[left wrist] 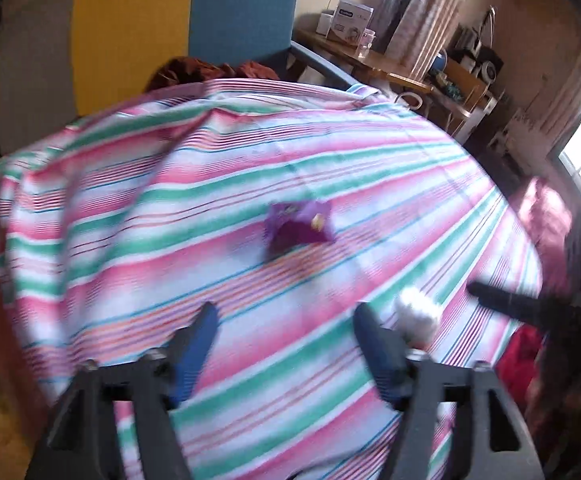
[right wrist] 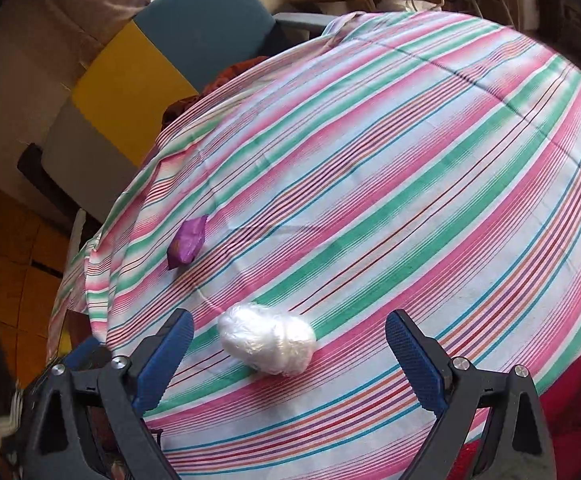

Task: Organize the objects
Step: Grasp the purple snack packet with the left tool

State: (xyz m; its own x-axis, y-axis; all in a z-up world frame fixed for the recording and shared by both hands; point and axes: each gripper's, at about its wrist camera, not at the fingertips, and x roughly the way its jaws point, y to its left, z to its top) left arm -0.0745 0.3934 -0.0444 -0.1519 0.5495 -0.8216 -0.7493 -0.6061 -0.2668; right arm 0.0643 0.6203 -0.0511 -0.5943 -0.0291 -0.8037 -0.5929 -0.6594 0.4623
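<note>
**Both tools open above the striped worktop**

Your left tool (left wrist: 282, 316) stands with its blue-padded jaws spread wide and nothing between them. It holds no object. The left wrist view is blurred, so fine detail there cannot be read.

Your right tool (right wrist: 290, 324) is likewise spread wide. Its blue ribbed pads (right wrist: 414, 356) touch nothing. The white lump wrapped in clear plastic film (right wrist: 268, 344) lies on the cloth in the gap between the two jaws, nearer the left jaw in the picture, and apart from both pads.

In the left wrist view the same white lump (left wrist: 416, 314) sits just beside the outer side of the right-hand jaw, not between the jaws. A dark finger of the right tool (left wrist: 502, 304) reaches in from the right edge, near the lump.

The small purple foil packet (left wrist: 298, 226) lies flat on the worktop ahead of the left tool, well apart from its jaws. In the right wrist view the packet (right wrist: 188, 246) lies near the left edge of the cloth, apart from the white lump.

The worktop is covered by a cloth striped in pink, green and white (right wrist: 390, 168). Behind it stand a blue chair back (left wrist: 242, 12) and a yellow panel (left wrist: 130, 32). A wooden side table with a white box (left wrist: 352, 18) stands further back.
</note>
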